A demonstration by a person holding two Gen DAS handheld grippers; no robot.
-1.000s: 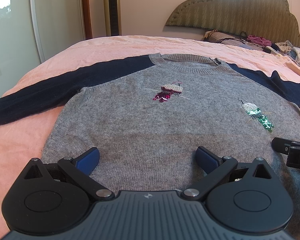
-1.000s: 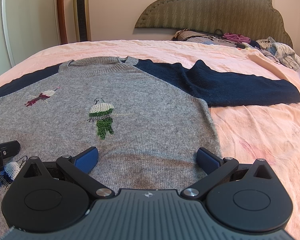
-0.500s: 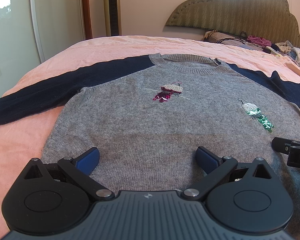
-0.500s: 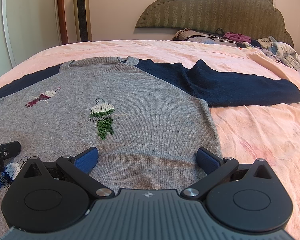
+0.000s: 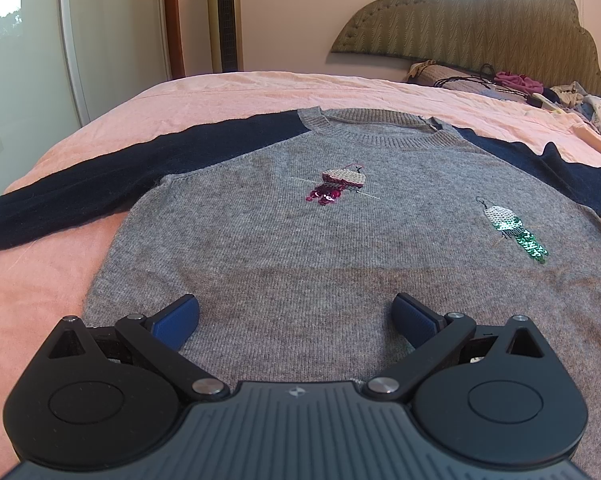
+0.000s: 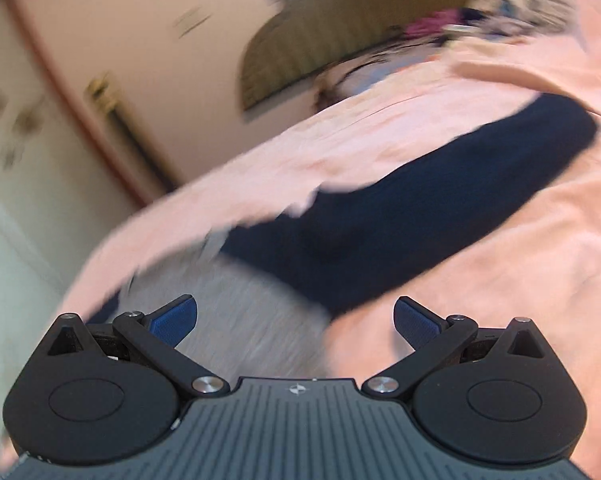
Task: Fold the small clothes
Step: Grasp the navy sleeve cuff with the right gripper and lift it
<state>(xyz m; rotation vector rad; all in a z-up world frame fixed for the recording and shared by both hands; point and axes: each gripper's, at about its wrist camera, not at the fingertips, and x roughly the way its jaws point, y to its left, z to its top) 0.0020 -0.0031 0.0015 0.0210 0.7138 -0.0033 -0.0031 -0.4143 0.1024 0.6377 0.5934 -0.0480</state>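
Note:
A grey knit sweater [image 5: 300,248] with navy sleeves and two sequin birds lies flat, face up, on the pink bed. Its left sleeve [image 5: 100,184] stretches out to the left. My left gripper [image 5: 296,316] is open and empty, low over the sweater's hem. My right gripper [image 6: 296,316] is open and empty, tilted, over the sweater's right side where the grey body [image 6: 240,312] meets the right navy sleeve [image 6: 400,208]. The right wrist view is blurred by motion.
The pink bedsheet [image 5: 40,300] surrounds the sweater. A padded headboard [image 5: 480,28] stands at the back, with a pile of clothes and cables [image 5: 512,84] below it. A tower fan [image 5: 224,16] and a wardrobe door [image 5: 24,48] stand at the left.
My right gripper has swung fast to the right and tilted, now facing the right navy sleeve; it has left the left wrist view. My left gripper has not moved.

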